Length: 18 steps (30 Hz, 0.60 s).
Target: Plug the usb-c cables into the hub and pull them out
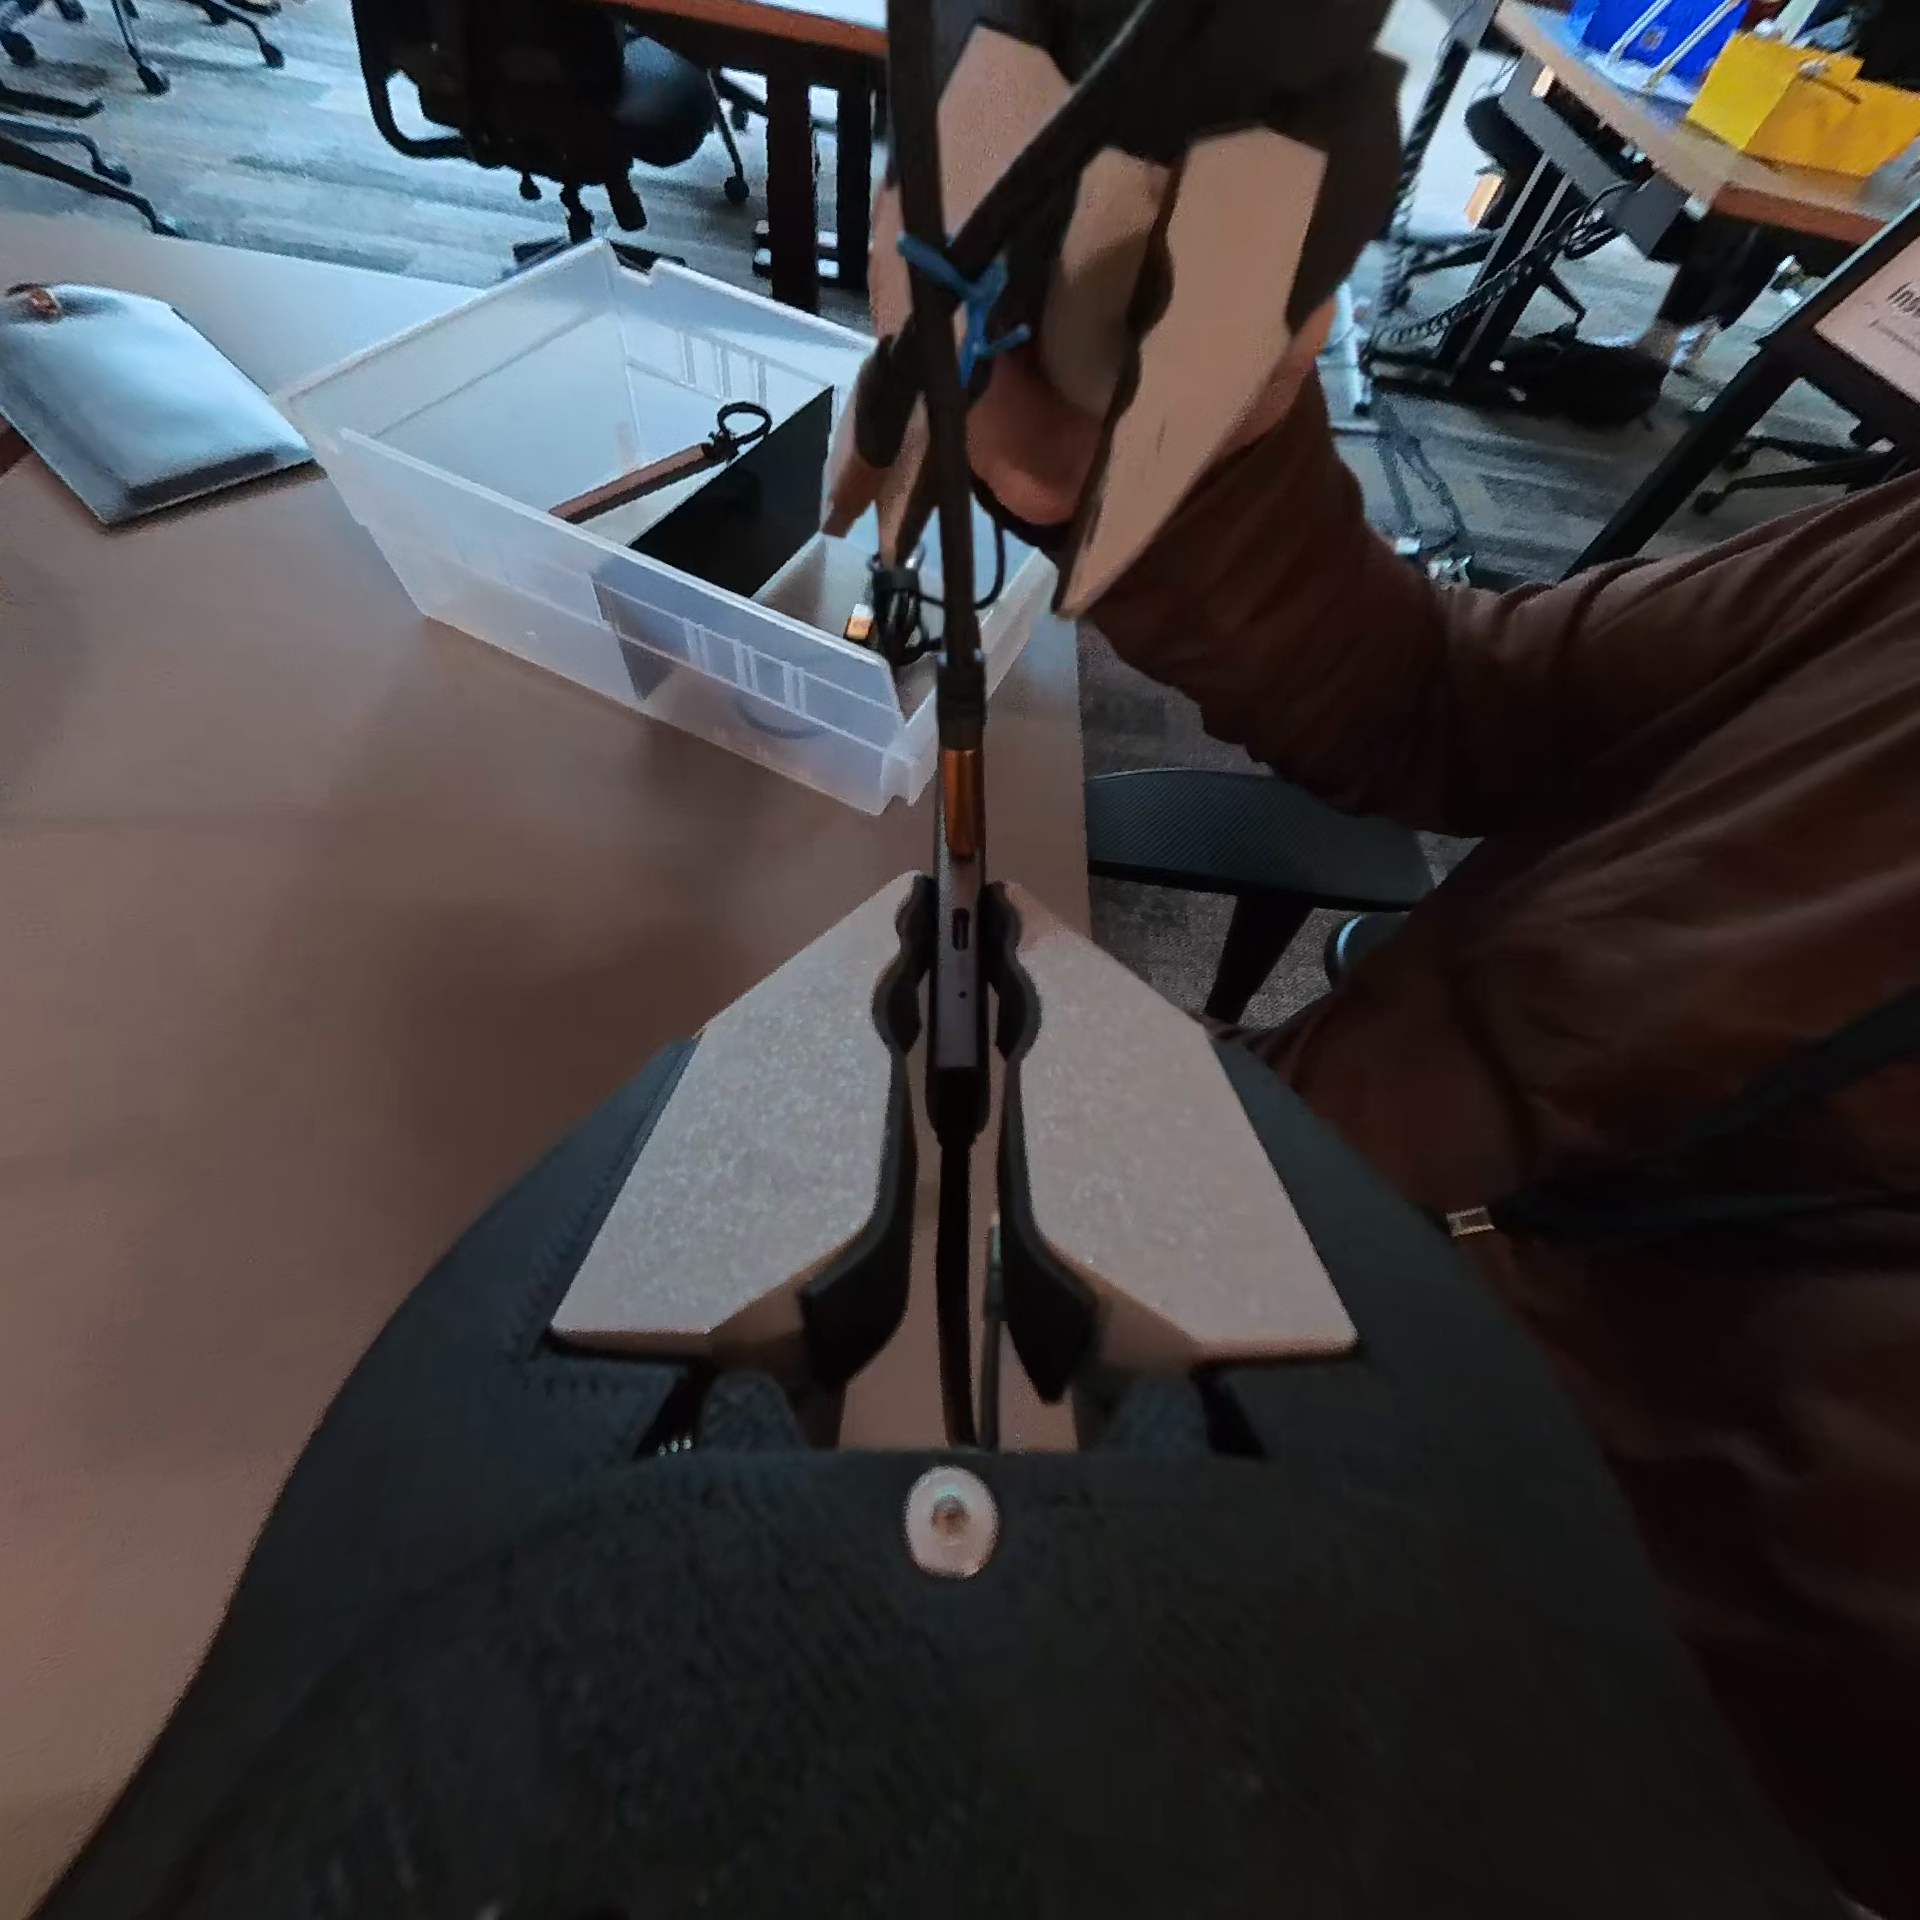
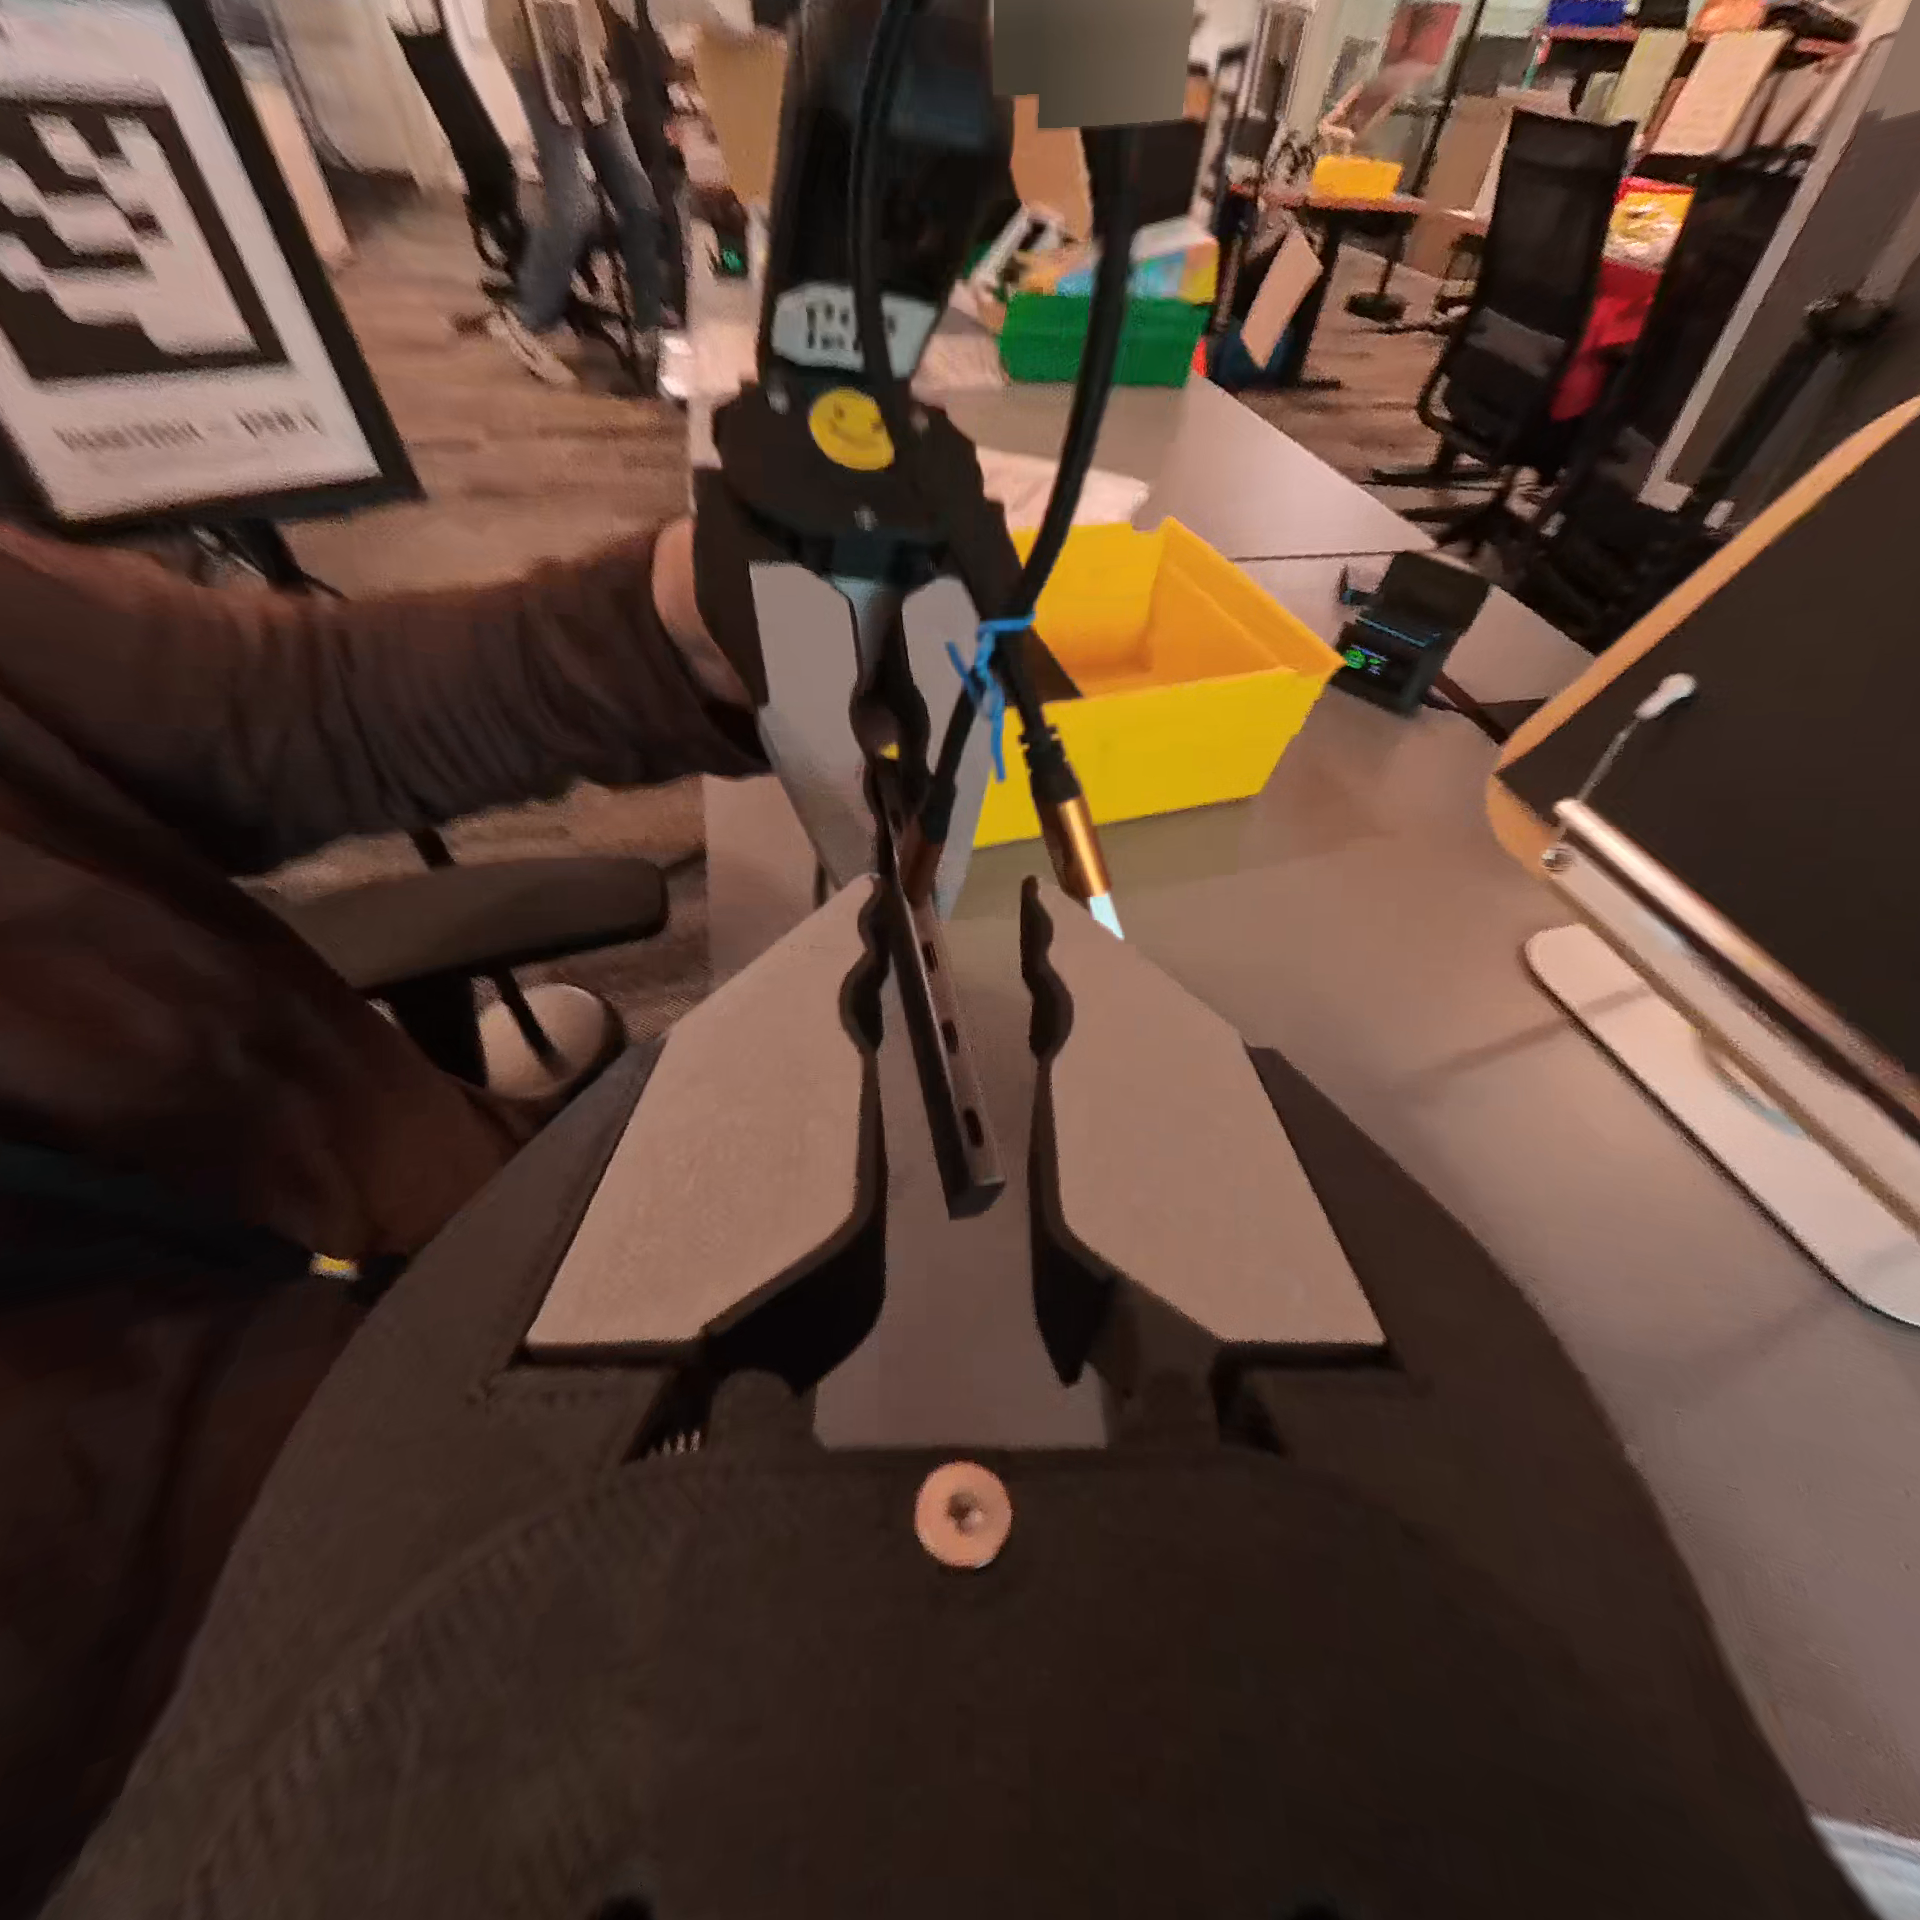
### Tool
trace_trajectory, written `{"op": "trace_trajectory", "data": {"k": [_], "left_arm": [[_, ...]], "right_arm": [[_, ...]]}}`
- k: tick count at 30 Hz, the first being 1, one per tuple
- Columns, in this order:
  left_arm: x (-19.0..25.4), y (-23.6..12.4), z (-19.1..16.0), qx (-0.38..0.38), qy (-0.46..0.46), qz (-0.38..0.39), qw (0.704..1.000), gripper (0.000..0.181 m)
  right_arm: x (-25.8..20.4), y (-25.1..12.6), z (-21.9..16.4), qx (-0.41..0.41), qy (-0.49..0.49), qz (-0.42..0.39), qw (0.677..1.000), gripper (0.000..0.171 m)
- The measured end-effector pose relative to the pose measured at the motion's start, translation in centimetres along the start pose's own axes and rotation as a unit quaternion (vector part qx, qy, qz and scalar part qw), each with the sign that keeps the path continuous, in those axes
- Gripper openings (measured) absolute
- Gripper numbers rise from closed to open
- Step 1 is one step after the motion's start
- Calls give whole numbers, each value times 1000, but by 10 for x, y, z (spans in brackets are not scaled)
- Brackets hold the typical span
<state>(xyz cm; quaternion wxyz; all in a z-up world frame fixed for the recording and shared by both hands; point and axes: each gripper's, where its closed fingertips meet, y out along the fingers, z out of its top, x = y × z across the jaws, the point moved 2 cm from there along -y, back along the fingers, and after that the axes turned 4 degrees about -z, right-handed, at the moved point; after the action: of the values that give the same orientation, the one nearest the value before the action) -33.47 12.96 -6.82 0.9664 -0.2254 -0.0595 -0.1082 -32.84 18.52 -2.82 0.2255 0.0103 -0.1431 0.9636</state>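
Hub [image 1: 958, 971]: dark grey. Cable [image 2: 1081, 416]: black, plug sleeve [image 2: 1075, 847] copper-orange, bound by a blue tie [image 2: 987, 665]. Left gripper [image 1: 956, 904]: grey speckled finger plates, black pads and body; carries a round yellow sticker [image 2: 850, 428]. Bin [image 2: 1174, 717]: bright yellow. Tray [image 1: 582, 540]: clear plastic. Table [image 1: 312, 935]: brown. Sleeve [image 1: 1558, 727]: dark brown. Framed marker board [image 2: 156, 260]: black-and-white blocks.

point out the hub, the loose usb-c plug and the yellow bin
hub [image 2: 951, 1049], right wrist view, on its ported edge
loose usb-c plug [image 2: 1075, 847], right wrist view, on its copper shell
yellow bin [image 2: 1153, 727], right wrist view, on its front wall
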Motion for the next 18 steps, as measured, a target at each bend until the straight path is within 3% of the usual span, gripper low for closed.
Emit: {"op": "trace_trajectory", "data": {"k": [7,18], "left_arm": [[9,3,13,35,-1,-16,999,7],[7,3,20,63,0,-14,998,7]], "right_arm": [[-6,13,-5,-3,51,50,997,16],[-11,22,-2,-9,34,57,998,5]]}}
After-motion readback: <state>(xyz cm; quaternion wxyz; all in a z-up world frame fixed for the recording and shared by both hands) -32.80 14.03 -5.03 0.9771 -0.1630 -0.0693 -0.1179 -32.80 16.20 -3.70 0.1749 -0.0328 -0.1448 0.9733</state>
